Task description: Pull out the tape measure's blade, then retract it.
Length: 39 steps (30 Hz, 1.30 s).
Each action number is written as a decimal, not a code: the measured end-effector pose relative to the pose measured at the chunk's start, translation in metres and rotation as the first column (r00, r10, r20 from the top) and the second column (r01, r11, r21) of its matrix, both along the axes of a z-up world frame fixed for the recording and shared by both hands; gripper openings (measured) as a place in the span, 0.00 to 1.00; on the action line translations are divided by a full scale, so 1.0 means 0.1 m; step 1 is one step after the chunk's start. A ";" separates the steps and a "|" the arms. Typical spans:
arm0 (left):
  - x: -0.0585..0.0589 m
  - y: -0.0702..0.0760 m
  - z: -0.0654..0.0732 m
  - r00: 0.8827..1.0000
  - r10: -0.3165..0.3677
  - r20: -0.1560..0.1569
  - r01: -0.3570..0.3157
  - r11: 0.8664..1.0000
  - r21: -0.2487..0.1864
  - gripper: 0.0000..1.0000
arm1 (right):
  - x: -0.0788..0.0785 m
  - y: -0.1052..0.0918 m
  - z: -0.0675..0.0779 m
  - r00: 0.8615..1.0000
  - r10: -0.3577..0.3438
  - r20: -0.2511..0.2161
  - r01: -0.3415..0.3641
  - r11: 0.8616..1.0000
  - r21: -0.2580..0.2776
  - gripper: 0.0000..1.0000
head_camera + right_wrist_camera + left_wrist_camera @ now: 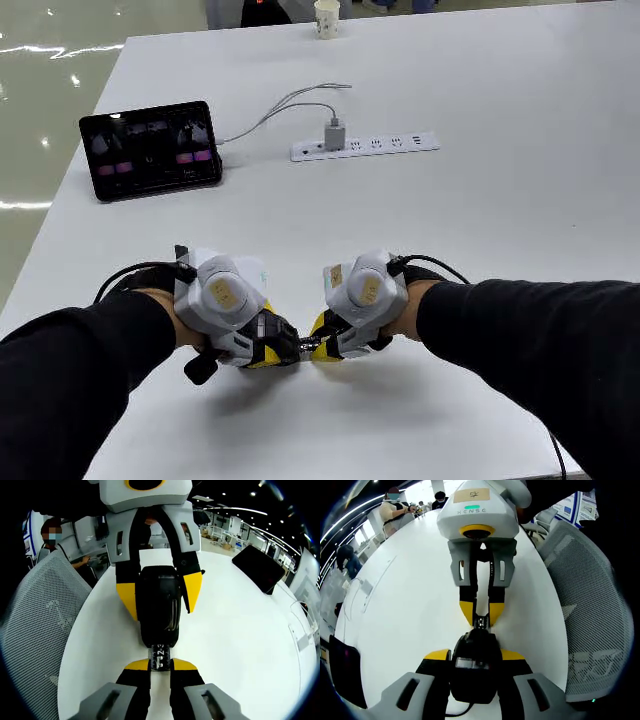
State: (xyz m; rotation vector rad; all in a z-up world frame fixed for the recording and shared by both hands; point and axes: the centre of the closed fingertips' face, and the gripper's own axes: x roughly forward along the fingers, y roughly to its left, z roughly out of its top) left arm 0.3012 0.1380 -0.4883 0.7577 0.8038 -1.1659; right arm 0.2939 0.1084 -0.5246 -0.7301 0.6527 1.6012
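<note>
Jaws of left gripper (475, 655) clamp tape measure (159, 605); right gripper (160, 666) jaws pinch blade (160, 654), numerals 2, 3.

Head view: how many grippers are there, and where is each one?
2, both at lower centre: the left gripper holds the tape measure; the right gripper, facing it, pinches its blade.

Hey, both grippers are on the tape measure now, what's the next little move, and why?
Probably draw the right gripper straight away from the left gripper while holding the case steady. The right jaws are shut on the blade tip, the left jaws clamp the case, and only a short numbered stretch of blade is out.
</note>
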 end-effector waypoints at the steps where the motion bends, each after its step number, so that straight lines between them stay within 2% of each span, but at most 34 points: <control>1: 0.00 0.00 0.00 1.000 0.002 -0.002 -0.002 1.000 -0.003 0.30 | 0.01 -0.02 0.00 1.000 0.001 0.000 -0.001 1.000 -0.002 0.10; 22: 0.00 0.01 -0.01 1.000 0.012 0.003 -0.012 1.000 0.004 0.30 | 0.03 -0.30 0.02 0.999 -0.025 -0.021 0.025 0.999 -0.030 0.10; 39: 0.00 0.00 -0.01 1.000 0.019 0.003 -0.019 1.000 -0.003 0.30 | 0.08 -0.39 0.01 0.999 -0.033 -0.023 0.032 0.999 -0.037 0.10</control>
